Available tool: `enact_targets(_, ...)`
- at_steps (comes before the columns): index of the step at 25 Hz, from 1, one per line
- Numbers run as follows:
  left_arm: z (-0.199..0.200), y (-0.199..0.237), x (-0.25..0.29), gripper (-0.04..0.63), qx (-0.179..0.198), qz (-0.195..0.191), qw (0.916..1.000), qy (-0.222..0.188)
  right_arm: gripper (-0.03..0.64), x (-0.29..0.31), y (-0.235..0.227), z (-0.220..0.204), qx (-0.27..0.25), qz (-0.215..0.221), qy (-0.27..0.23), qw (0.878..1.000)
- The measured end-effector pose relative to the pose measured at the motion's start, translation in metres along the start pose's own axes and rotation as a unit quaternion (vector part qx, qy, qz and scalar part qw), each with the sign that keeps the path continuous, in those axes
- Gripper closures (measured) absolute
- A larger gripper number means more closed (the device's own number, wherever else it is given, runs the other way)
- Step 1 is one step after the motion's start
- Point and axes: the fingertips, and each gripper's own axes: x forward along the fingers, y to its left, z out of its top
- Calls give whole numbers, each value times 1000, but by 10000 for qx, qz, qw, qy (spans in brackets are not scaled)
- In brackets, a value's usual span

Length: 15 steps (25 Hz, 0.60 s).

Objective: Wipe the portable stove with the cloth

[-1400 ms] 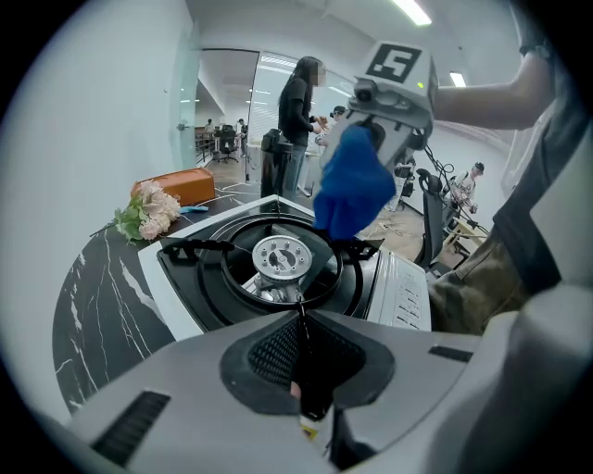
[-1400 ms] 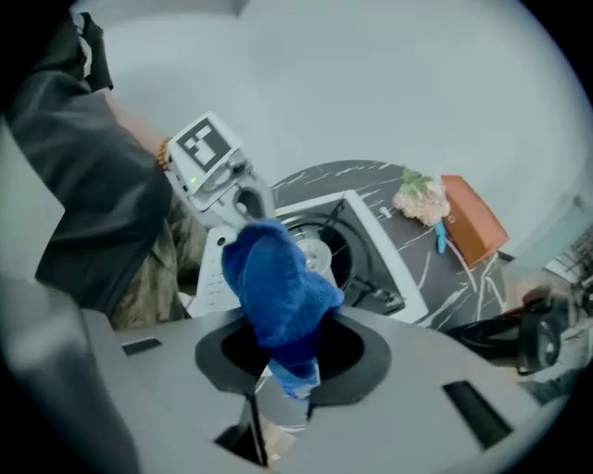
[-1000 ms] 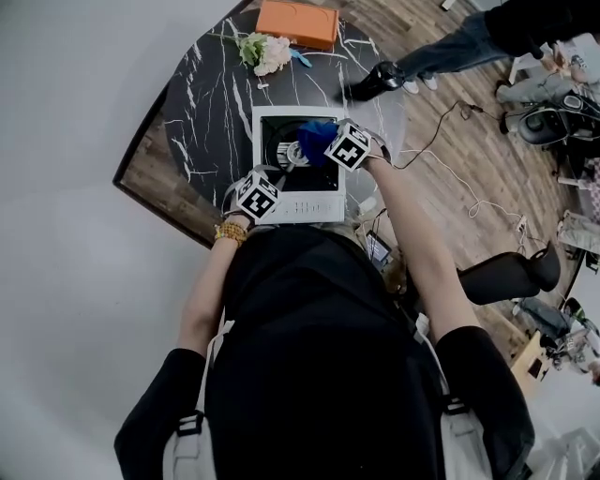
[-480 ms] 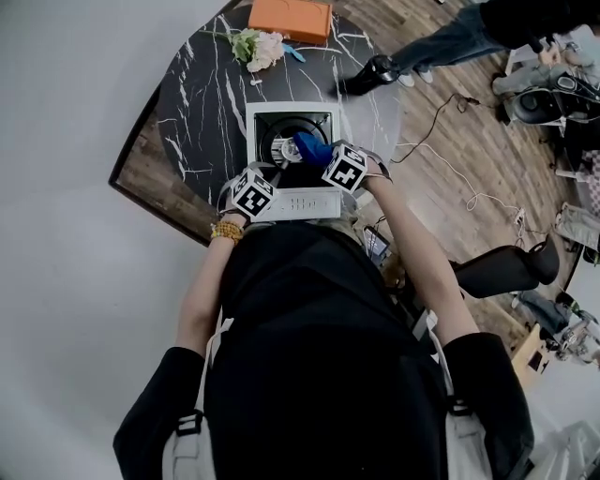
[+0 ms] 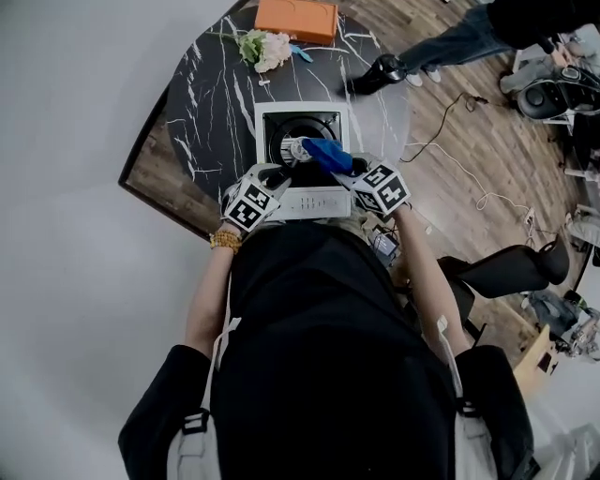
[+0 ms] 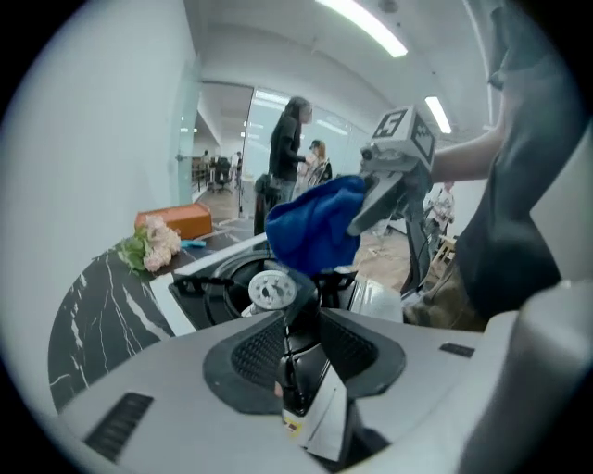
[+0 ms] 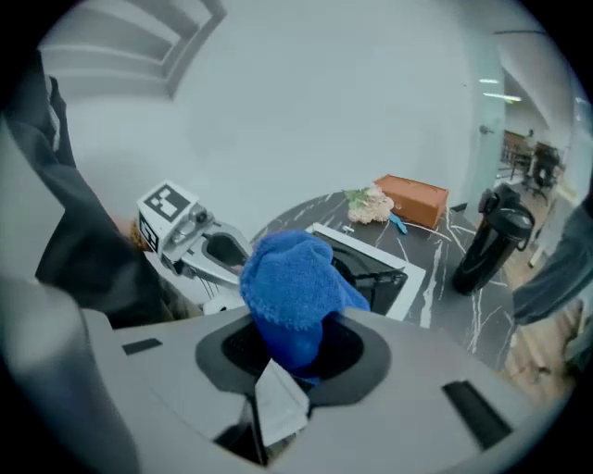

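Portable stove (image 5: 309, 201) stands on the dark marble desk (image 5: 206, 103). Right tongs (image 5: 345, 169) are clenched on the blue cloth (image 5: 328, 154), which hangs over the 3 o'clock side of the burner (image 5: 292, 148). Left tongs (image 5: 279, 176), at the stove's 7 o'clock corner, are released: jaws just opening, narrowly apart, with an unidentifiable dark piece in the gap. Flowers (image 5: 264, 49) lie at 11 o'clock of the stove, orange box (image 5: 297, 19) at 12 o'clock

On a black marble table (image 5: 202, 103), at the far edge: orange box (image 5: 296, 19), pale flowers (image 5: 264, 49) just beside it. Black jug (image 7: 486, 236) upright near the table's right edge. Beyond, on the wooden floor (image 5: 487, 122): a standing person (image 5: 450, 42), a loose white cable (image 5: 452, 174), a black office chair (image 5: 506, 272).
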Motion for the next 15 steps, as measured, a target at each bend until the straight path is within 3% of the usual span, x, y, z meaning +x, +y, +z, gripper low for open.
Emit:
enact_targets(2,29,-14,-25,407,154,-218,9959,-868,534,-13,29,11,514,403,-329,9973)
enact_targets(4,60,-31,-49,357,547,-434,9854,-1556,534,-12,60,21,991,965,-558,9888)
enact_targets(6,76,-40,-60,348,1114,-407,9792,-1647,538,-3,79,32,1453,1344,-768,9772)
enact_targets(7,79,-41,-61,414,1417,-294,9774,-1542,548,1,81,36,1713,1386,-821,9720)
enact_targets(9,80,-41,-63,436,1767,-267,9727,-1478,548,4,79,40,2145,1506,-856,9612)
enact_targets(11,84,-49,-71,471,1591,-736,9696,-1707,547,-3,80,46,2340,1770,-1037,9503)
enact_targets(13,86,-63,-76,362,1235,-1334,9651,-1887,543,-12,81,52,2452,1956,-1334,9401)
enact_targets(15,88,-73,-71,347,1231,-1430,9646,-1840,543,-17,91,54,2551,2300,-1390,9288)
